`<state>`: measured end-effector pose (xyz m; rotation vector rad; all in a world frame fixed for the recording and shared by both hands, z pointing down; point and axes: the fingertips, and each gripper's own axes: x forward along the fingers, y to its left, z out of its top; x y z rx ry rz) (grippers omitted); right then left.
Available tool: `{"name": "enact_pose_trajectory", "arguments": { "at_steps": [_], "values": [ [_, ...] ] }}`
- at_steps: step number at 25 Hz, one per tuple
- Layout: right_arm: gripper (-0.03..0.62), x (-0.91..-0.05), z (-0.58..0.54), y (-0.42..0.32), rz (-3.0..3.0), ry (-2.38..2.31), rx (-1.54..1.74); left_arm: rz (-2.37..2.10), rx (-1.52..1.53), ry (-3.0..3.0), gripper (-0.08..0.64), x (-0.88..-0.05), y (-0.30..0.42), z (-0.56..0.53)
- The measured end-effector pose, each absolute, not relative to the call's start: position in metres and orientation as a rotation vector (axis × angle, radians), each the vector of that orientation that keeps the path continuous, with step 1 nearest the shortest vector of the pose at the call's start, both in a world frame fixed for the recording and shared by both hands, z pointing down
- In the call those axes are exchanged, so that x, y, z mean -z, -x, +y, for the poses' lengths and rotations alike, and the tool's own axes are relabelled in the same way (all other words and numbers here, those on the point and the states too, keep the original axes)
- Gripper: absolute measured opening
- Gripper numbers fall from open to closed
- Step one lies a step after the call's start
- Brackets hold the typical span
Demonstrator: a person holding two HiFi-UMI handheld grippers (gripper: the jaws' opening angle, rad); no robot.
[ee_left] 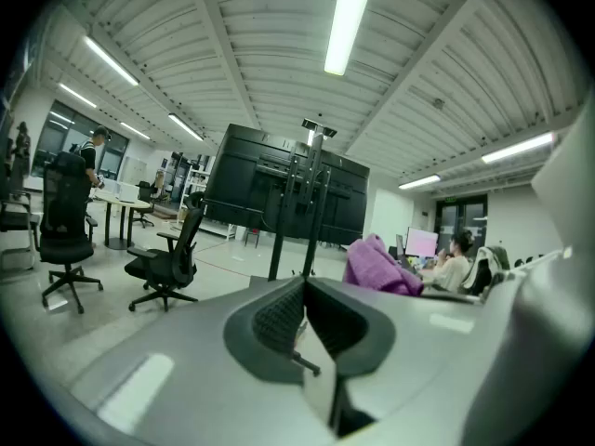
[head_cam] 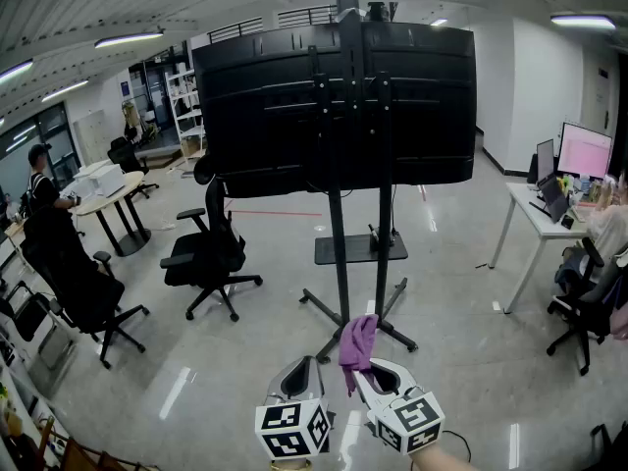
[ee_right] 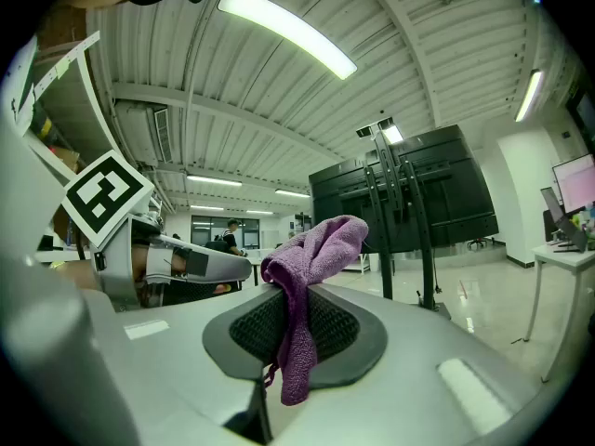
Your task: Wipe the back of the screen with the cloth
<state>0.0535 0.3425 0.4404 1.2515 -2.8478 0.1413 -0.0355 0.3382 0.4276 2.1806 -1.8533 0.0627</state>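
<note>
The back of a large black screen (head_cam: 334, 106) faces me on a tall wheeled stand (head_cam: 341, 263), some way ahead across the floor. It also shows far off in the left gripper view as the screen (ee_left: 284, 198) and in the right gripper view as the screen (ee_right: 418, 198). My right gripper (head_cam: 359, 369) is shut on a purple cloth (head_cam: 357, 343), which sticks up from its jaws and hangs as the cloth (ee_right: 307, 277). My left gripper (head_cam: 304, 371) sits beside it at the bottom of the head view, shut with nothing in it; the cloth (ee_left: 379, 266) shows to its right.
A black office chair (head_cam: 208, 248) stands left of the stand, another chair (head_cam: 78, 283) further left by a round table (head_cam: 108, 199). A white desk (head_cam: 540, 219) with monitors and a seated person (head_cam: 603, 238) lies at the right. Glossy floor stretches between me and the stand.
</note>
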Motion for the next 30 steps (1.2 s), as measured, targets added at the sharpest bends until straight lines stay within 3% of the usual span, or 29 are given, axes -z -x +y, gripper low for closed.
{"name": "enact_pose_trajectory", "arguments": {
  "at_steps": [14, 30],
  "values": [
    [0.048, -0.444, 0.265, 0.040, -2.904, -1.093, -0.079, -1.989, -0.037, -2.072, 0.008, -0.441, 0.136, 0.273],
    [0.048, -0.395, -0.002, 0.168, -2.993, -0.856, 0.138, -2.171, -0.010, -2.021, 0.008, -0.393, 0.250, 0.014]
  ]
}}
